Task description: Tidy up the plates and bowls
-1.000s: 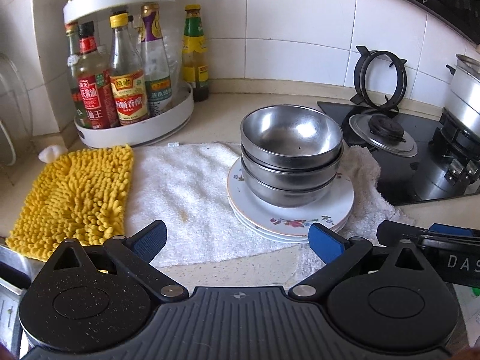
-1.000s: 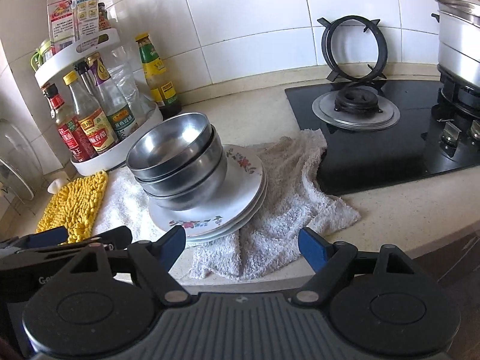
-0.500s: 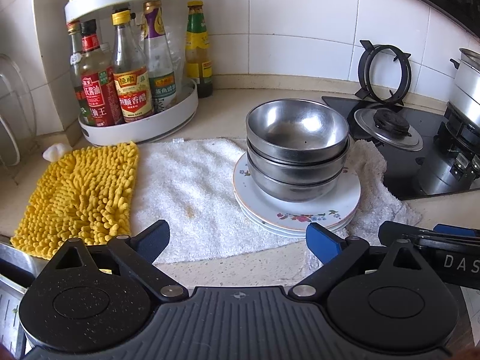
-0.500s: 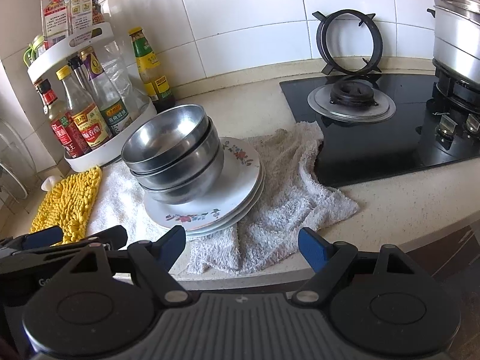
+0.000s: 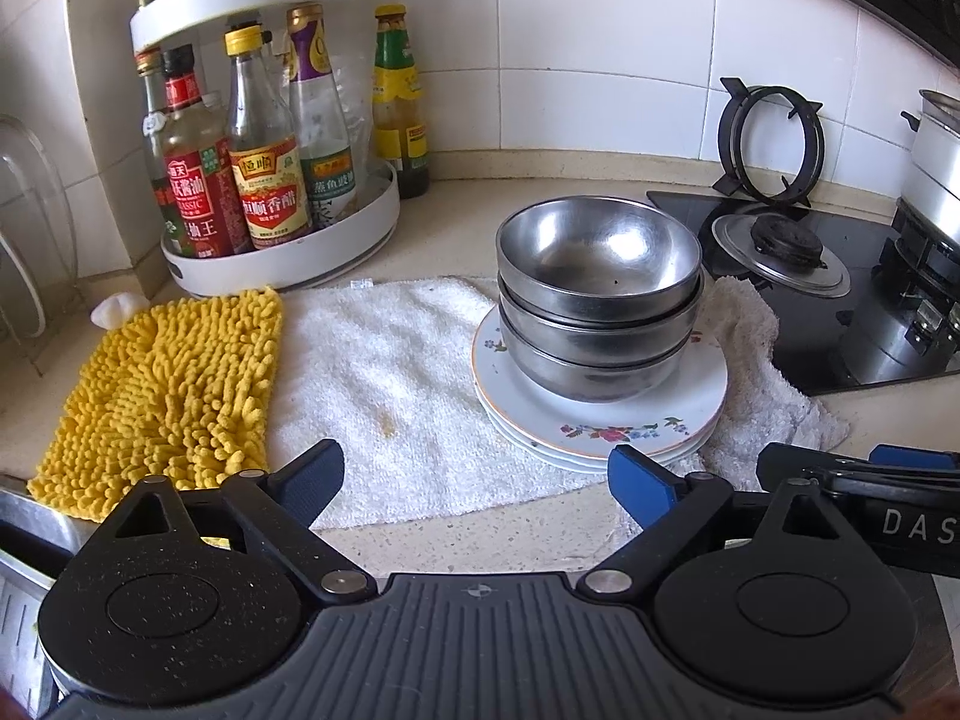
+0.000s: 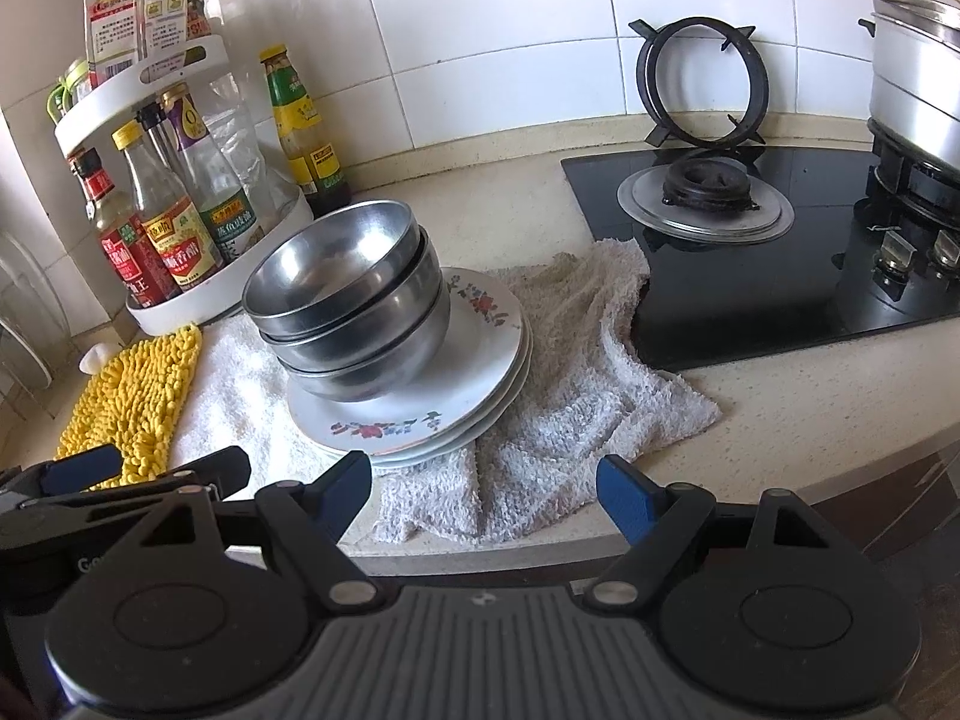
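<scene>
Three steel bowls [image 5: 597,294] are nested in a stack on a pile of white floral plates [image 5: 606,429], which rests on a white towel [image 5: 390,372]. The same bowls [image 6: 348,300] and plates [image 6: 456,384] show in the right wrist view. My left gripper [image 5: 477,480] is open and empty, near the counter's front edge, just short of the plates. My right gripper [image 6: 483,489] is open and empty, in front of the towel's bunched end [image 6: 576,372], to the right of the plates.
A white turntable rack of sauce bottles [image 5: 258,180] stands at the back left. A yellow chenille mat [image 5: 162,384] lies left of the towel. A black gas hob [image 6: 780,252] with a steel pot [image 6: 918,72] is on the right. A dish rack wire [image 5: 24,228] is at far left.
Both grippers have drawn back and risen slightly from the counter; the stack of bowls and plates has not moved. Both stay open.
</scene>
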`<state>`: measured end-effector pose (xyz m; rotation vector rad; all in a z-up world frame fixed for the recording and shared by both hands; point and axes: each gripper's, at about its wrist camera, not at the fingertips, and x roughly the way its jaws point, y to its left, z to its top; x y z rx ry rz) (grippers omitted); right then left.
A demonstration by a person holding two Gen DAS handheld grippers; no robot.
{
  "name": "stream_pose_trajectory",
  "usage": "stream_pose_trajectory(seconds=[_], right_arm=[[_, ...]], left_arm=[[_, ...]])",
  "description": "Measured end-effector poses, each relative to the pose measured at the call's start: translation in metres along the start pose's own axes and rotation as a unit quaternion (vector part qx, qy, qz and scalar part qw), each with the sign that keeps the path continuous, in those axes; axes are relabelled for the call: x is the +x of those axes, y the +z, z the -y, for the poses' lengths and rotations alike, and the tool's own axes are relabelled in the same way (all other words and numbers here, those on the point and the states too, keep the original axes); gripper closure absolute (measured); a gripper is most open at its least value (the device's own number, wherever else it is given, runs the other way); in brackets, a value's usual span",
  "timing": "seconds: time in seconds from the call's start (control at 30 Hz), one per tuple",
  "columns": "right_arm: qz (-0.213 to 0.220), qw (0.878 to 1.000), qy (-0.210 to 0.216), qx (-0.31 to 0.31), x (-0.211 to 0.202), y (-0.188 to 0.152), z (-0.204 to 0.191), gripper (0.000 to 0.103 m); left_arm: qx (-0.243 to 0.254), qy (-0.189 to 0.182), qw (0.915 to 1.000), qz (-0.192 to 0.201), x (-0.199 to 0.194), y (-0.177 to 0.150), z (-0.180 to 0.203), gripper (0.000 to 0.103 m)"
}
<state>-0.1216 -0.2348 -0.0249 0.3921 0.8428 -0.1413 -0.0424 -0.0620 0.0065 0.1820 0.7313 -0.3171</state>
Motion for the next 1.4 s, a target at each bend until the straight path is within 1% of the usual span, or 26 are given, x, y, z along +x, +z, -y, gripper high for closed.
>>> stream_pose_trajectory(seconds=[0.1,0.93,1.1,1.27,1.4], right_arm=[[-0.003,1.000,-0.004,-0.001,0.002,-0.001,-0.001,0.002],[-0.006,1.000,-0.012,-0.004,0.004,-0.001,-0.005,0.002],[-0.004,1.000,-0.008,-0.003,0.004,-0.001,-0.005,0.002],[0.001,1.000,-0.003,0.001,0.002,0.000,-0.007,0.002],[0.007,1.000,0.000,0.001,-0.001,0.001,-0.008,0.002]], left_arm=[[0.001,0.000,1.0000,-0.003,0.001,-0.001,0.001,0.008],[0.004,0.006,1.0000,-0.006,0.005,-0.001,-0.003,0.009],[-0.001,0.000,1.0000,-0.002,0.004,-0.002,-0.006,0.008],[0.002,0.005,0.9999,0.015,0.000,-0.002,-0.006,0.007],[0.000,0.010,0.9997,0.024,-0.002,0.000,-0.009,0.002]])
